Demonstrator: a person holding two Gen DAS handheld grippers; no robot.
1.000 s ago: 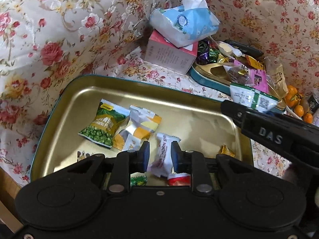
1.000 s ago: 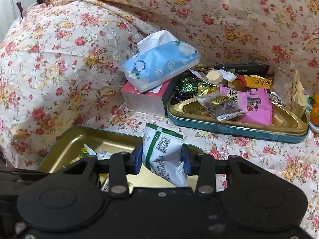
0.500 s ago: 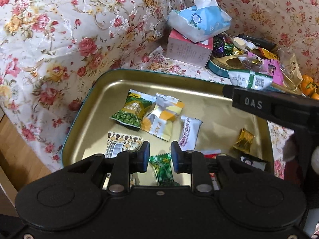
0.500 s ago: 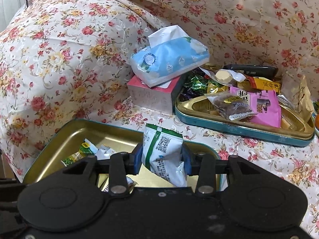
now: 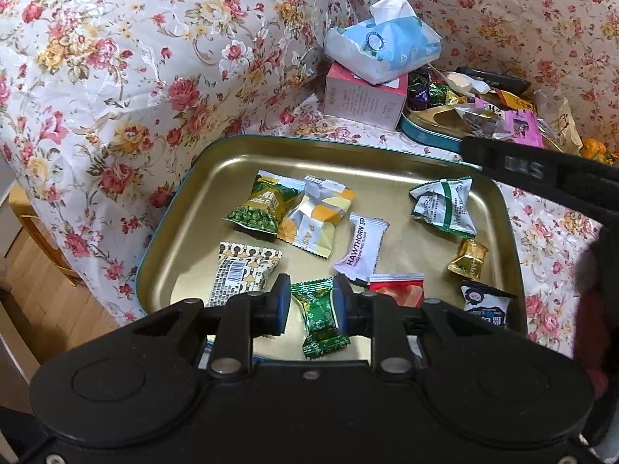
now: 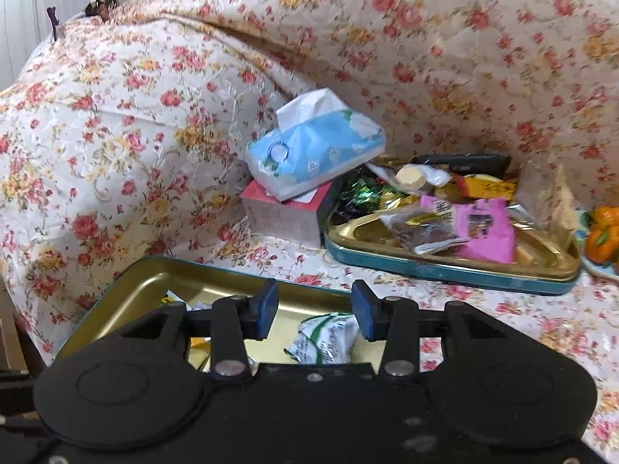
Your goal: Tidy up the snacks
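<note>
A gold tin tray with a teal rim lies on the flowered cover and holds several wrapped snacks. My left gripper hovers over the tray's near edge, its jaws opening. A green candy lies in the tray between the pads, which do not seem to press on it. My right gripper stands open above the same tray. A white and green packet lies loose below it, and shows in the left wrist view as the white and green packet near the tray's right side.
A second tin tray, heaped with snacks, sits behind to the right. Beside it a blue tissue pack rests on a pink box. Oranges lie at the far right. The sofa's edge and wooden floor are at the left.
My right gripper has let go of the white and green packet, which now lies in the gold tray. My left gripper has drawn back, so the green candy now shows between its pads.
</note>
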